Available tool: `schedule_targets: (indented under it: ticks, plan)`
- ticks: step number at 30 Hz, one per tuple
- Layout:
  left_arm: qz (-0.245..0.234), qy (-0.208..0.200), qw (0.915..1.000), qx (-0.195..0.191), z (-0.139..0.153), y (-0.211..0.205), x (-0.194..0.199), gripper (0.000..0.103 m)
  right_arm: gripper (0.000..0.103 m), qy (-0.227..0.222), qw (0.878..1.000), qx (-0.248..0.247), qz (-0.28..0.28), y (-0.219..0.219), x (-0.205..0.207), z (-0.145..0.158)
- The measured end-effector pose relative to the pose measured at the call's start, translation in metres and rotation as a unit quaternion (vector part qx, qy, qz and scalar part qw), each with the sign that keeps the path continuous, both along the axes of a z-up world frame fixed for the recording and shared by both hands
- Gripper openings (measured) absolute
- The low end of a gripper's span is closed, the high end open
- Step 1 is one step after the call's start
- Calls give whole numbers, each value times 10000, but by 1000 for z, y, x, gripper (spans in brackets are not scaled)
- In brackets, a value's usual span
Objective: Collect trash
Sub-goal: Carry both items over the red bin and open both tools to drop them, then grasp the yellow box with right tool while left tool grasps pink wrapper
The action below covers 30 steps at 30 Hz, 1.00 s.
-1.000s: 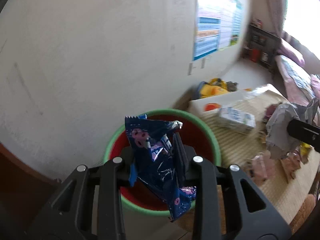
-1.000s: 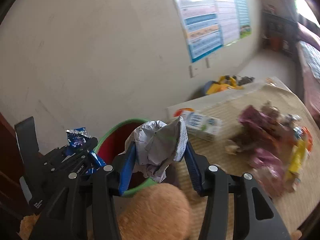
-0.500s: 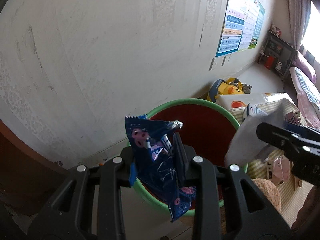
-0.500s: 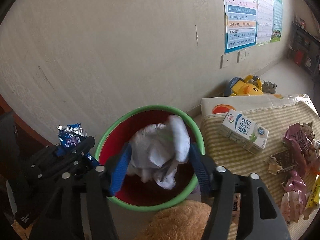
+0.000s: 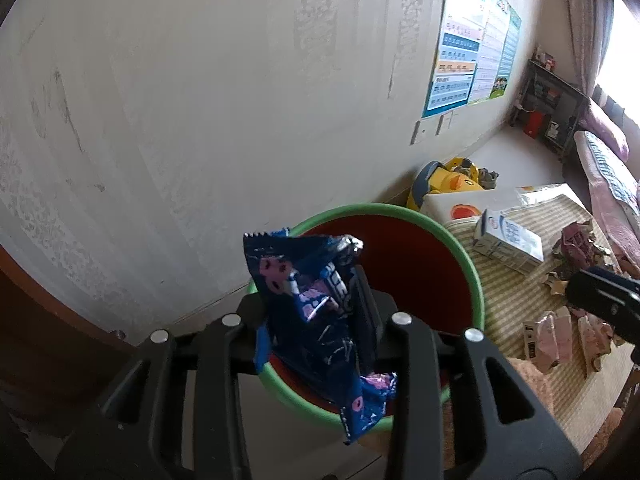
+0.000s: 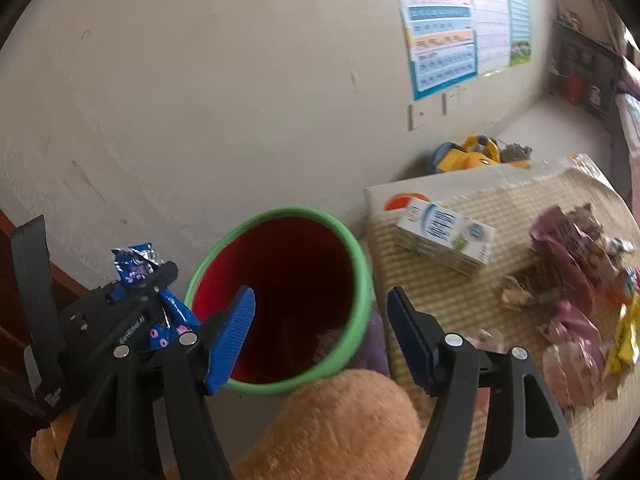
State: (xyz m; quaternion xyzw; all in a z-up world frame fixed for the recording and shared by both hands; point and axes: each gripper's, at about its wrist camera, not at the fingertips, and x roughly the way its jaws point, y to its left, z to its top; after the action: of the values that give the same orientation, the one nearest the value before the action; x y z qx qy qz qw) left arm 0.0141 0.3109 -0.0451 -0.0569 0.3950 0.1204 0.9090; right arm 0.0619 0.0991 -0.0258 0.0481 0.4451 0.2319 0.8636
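My left gripper (image 5: 316, 312) is shut on a blue snack wrapper (image 5: 308, 304), held just before the near rim of the red bin with a green rim (image 5: 476, 280). In the right wrist view the wrapper (image 6: 136, 268) and the left gripper (image 6: 152, 284) sit left of the bin (image 6: 362, 264). My right gripper (image 6: 320, 320) is open and empty above the bin's near edge. Pale crumpled trash (image 6: 328, 344) lies inside the bin.
A mat-covered surface (image 6: 460, 296) right of the bin holds a milk carton (image 6: 444, 236) and several pink, purple and yellow wrappers (image 6: 572, 256). A brown plush (image 6: 344, 420) lies below the right gripper. A yellow toy (image 6: 468, 156) sits by the wall.
My right gripper has opened and the crumpled white paper it held has gone from its jaws. It has drawn back to the right. The left gripper still holds the wrapper.
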Motion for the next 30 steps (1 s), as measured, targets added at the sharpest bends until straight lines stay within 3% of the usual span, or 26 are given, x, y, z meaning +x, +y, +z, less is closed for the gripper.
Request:
schedule_targets:
  ticks: [4, 6, 12, 19, 30]
  plan:
    - [-174, -105, 9998, -36, 7, -18, -2, 47, 70, -49, 9997, -63, -225, -26, -15, 3]
    - [-313, -186, 9993, -116, 10, -32, -3, 62, 72, -93, 9990, -187, -392, -44, -25, 3]
    - [-859, -235, 9953, -371, 14, -79, -3, 76, 76, -82, 9925, -415, -1147, -111, -49, -5]
    - [-1561, -62, 9869, -403, 11, -135, -7, 80, 78, 231, 9668, -123, -2541, -215, -56, -23]
    - [-1747, 253, 9836, -377, 2, -164, -4, 80, 80, 986, 9274, 669, -3546, -309, -1, -72]
